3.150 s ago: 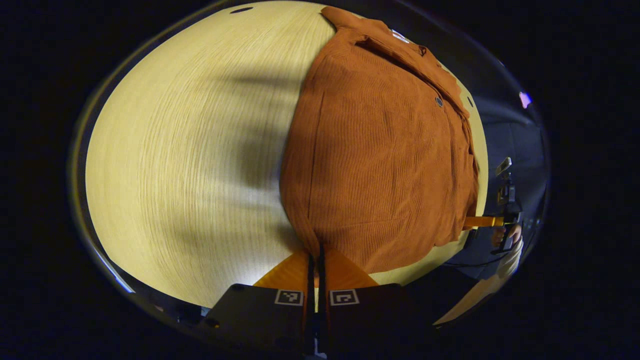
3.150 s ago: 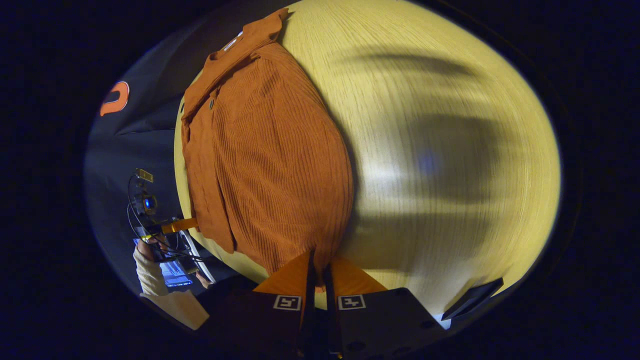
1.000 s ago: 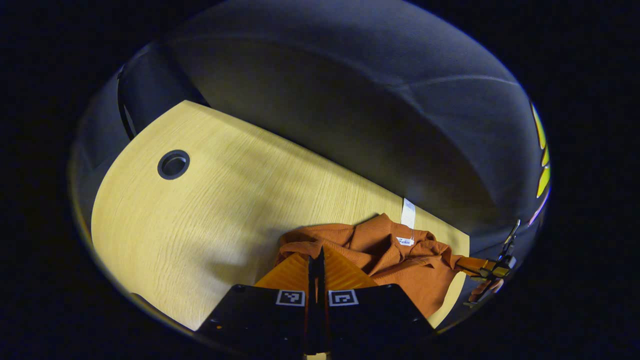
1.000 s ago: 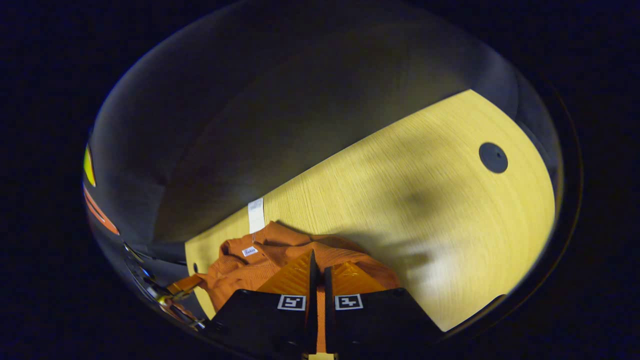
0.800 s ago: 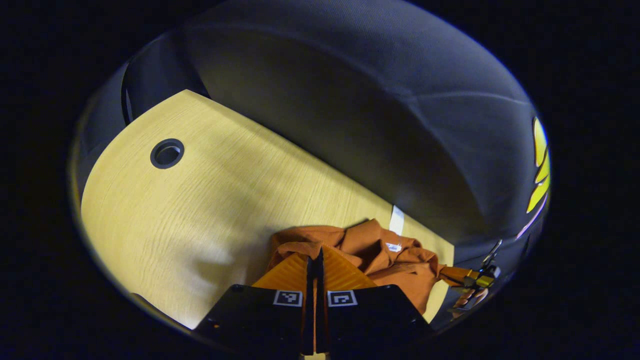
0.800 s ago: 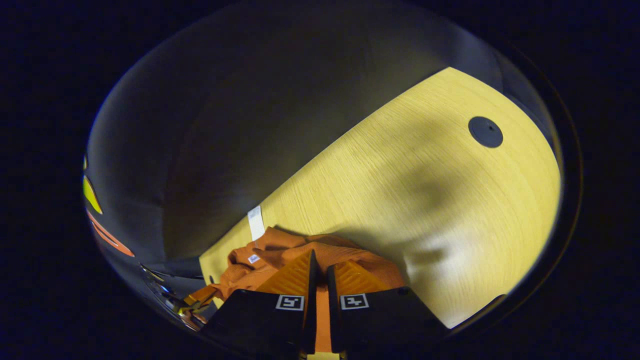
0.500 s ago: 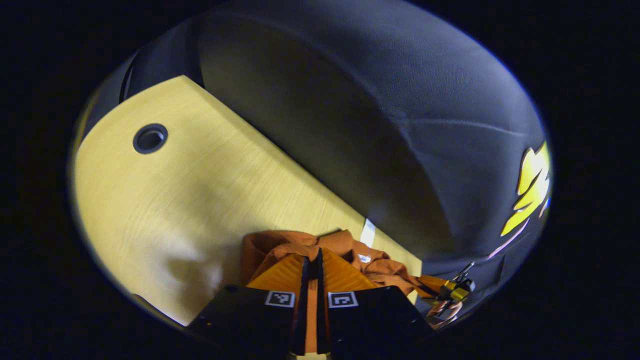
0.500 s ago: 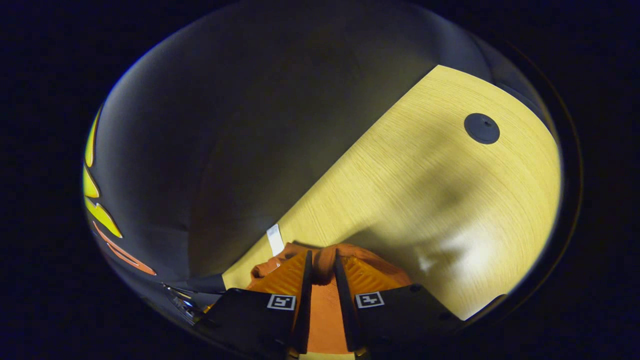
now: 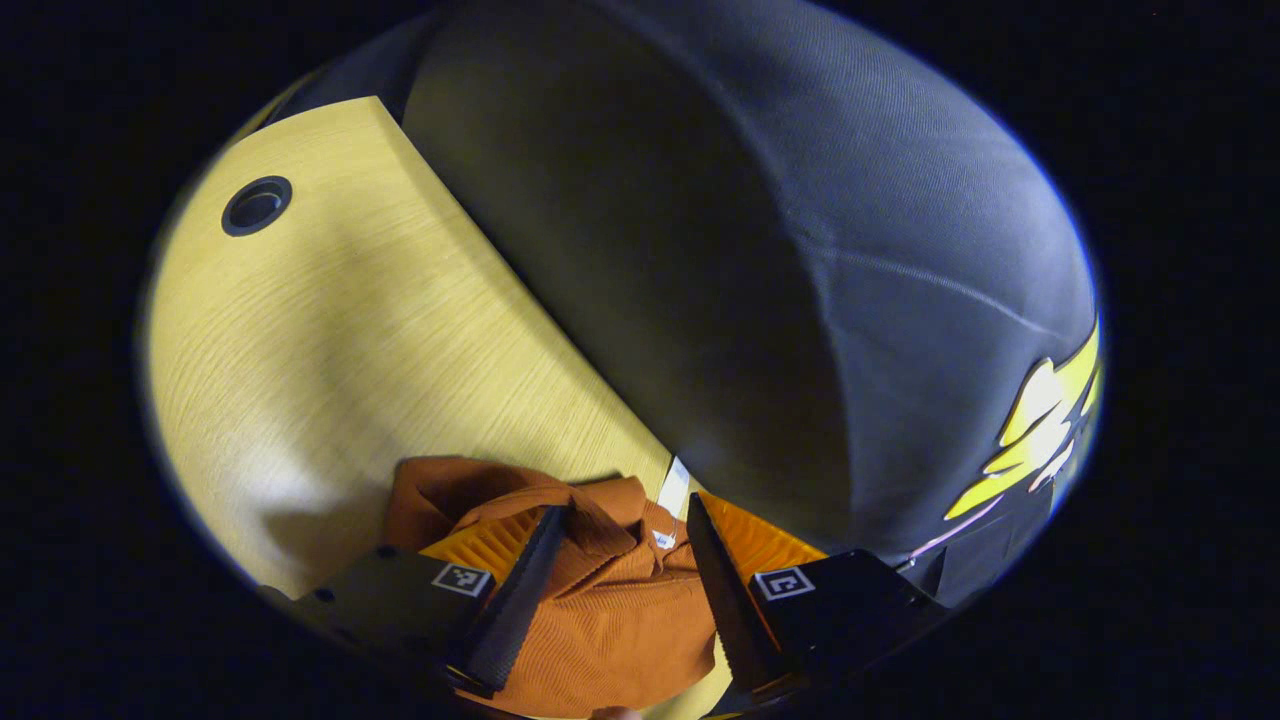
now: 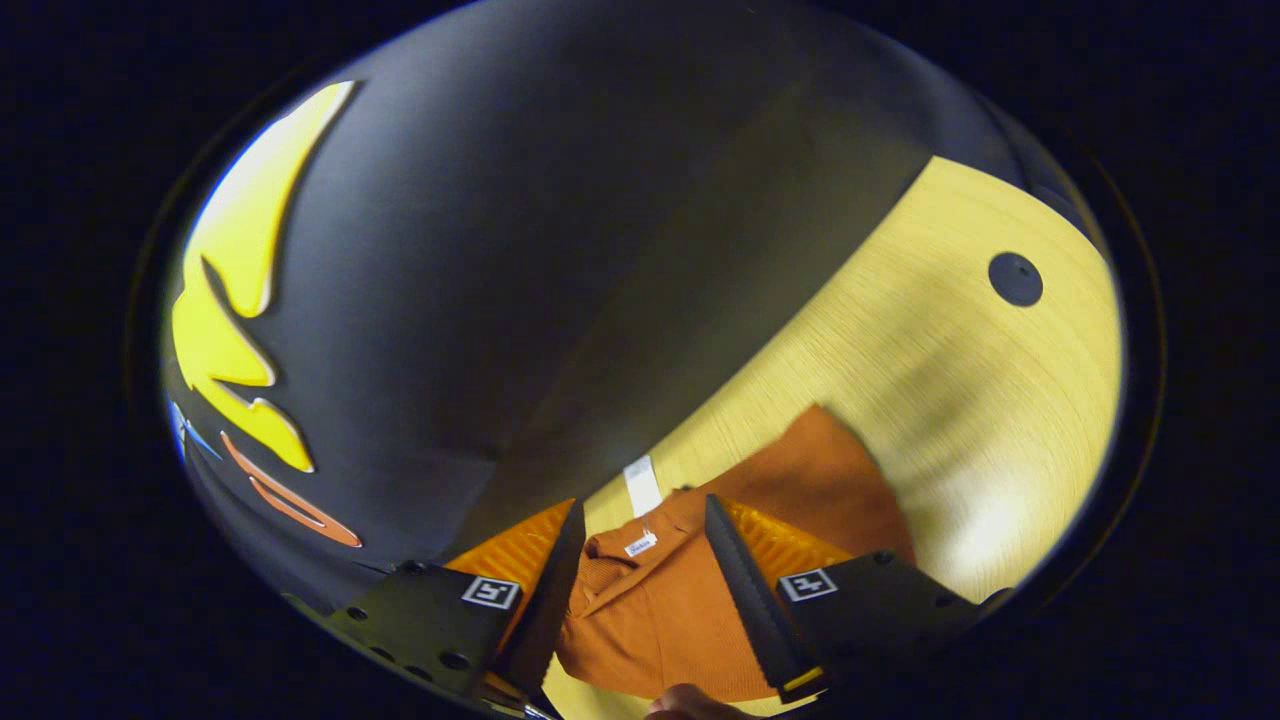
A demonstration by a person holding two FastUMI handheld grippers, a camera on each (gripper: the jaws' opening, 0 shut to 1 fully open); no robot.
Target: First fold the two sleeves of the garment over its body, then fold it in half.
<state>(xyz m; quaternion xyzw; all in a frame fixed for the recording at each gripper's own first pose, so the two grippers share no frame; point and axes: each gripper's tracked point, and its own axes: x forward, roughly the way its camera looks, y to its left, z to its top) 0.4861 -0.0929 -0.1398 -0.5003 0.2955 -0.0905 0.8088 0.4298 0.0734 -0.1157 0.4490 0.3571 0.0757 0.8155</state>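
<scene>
**Both grippers let go after carrying the hem up to the collar**

Half a second ago both pairs of fingers were pressed together on orange cloth; now the left gripper and the right gripper stand spread wide, with the orange ribbed shirt lying loose between their fingers, pinched by neither. Three seconds back the shirt lay stretched long over the wooden table; now it sits bunched near the table's far edge, beside the white tape strip. By my reading the fold in half is laid and the task is nearly done.

The right gripper view shows the collar with its small white label and a smooth folded corner toward the round grommet, plus a fingertip at the bottom edge. The left gripper view shows a rumpled left edge of the shirt.
</scene>
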